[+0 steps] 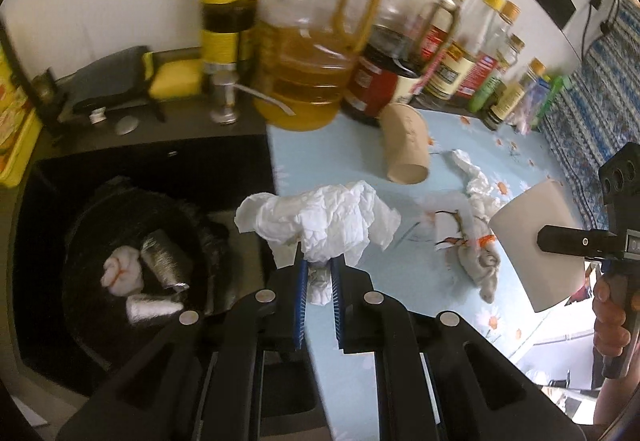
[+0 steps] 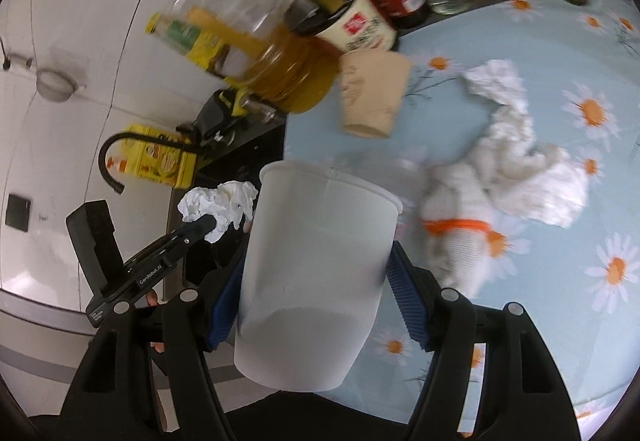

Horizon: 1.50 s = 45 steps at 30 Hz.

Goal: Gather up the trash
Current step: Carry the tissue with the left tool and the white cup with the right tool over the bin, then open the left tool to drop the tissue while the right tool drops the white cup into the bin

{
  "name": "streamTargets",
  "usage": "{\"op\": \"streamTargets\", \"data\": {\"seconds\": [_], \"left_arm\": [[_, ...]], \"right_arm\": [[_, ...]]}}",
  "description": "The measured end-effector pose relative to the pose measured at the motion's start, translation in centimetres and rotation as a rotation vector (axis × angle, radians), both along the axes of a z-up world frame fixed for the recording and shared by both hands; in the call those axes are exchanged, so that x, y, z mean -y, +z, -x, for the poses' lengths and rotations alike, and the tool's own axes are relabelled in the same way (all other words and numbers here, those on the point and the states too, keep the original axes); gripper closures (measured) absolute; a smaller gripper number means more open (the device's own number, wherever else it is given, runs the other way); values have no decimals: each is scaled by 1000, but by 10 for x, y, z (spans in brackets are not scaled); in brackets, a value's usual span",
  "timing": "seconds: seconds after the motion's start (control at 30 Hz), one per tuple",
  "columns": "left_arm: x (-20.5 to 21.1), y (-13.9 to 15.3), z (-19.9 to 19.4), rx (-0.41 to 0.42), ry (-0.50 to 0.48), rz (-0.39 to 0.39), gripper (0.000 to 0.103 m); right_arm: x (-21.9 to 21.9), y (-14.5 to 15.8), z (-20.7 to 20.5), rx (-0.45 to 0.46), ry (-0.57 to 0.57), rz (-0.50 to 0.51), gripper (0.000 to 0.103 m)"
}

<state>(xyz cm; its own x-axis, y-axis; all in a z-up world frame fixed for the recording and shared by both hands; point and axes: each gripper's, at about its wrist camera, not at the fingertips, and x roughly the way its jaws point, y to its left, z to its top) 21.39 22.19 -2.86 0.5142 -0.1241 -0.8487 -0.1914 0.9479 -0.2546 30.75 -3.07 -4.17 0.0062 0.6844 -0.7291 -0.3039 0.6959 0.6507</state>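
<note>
My left gripper [image 1: 320, 275] is shut on a crumpled white tissue [image 1: 320, 217], held at the table's left edge beside a black trash bin [image 1: 92, 321] that has wads and silvery rolls in it. My right gripper [image 2: 316, 281] is shut on a white paper cup [image 2: 316, 273], lifted above the flowered tablecloth [image 2: 560, 341]. That cup [image 1: 536, 241] and the right gripper [image 1: 560, 241] show at the right of the left wrist view. The left gripper [image 2: 206, 223] and its tissue [image 2: 224, 201] show in the right wrist view. A brown paper cup [image 1: 404, 145] lies on its side, with crumpled tissues [image 1: 476, 181] and an orange-marked wad [image 2: 460, 237] on the table.
An oil jug [image 1: 308, 53] and several bottles and jars [image 1: 452, 57] line the back of the table against the wall. A dark counter [image 1: 160, 121] with a sponge [image 1: 176, 77] lies behind the bin. A black faucet [image 2: 110, 153] and a yellow box [image 2: 160, 157] stand at the left.
</note>
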Motion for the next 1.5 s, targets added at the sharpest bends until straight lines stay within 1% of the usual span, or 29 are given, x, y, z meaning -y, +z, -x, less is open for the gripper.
{"op": "streamTargets", "data": {"seconds": [0.4, 0.53, 0.77, 1.0, 1.2, 1.5], "left_arm": [[-78, -4, 50, 14, 122, 16, 93], [-106, -6, 65, 13, 149, 16, 93], [-145, -13, 86, -8, 175, 15, 93], [-177, -24, 96, -33, 192, 38, 93], [-199, -40, 95, -69, 202, 68, 93], [-224, -63, 87, -109, 213, 106, 93]], "right_arm": [[-101, -7, 9, 29, 125, 73, 35], [-138, -11, 17, 49, 167, 97, 35], [-200, -15, 31, 52, 227, 108, 35], [-254, -22, 41, 67, 270, 152, 35], [-294, -33, 35, 67, 306, 187, 35], [-339, -53, 25, 62, 364, 238, 35]]}}
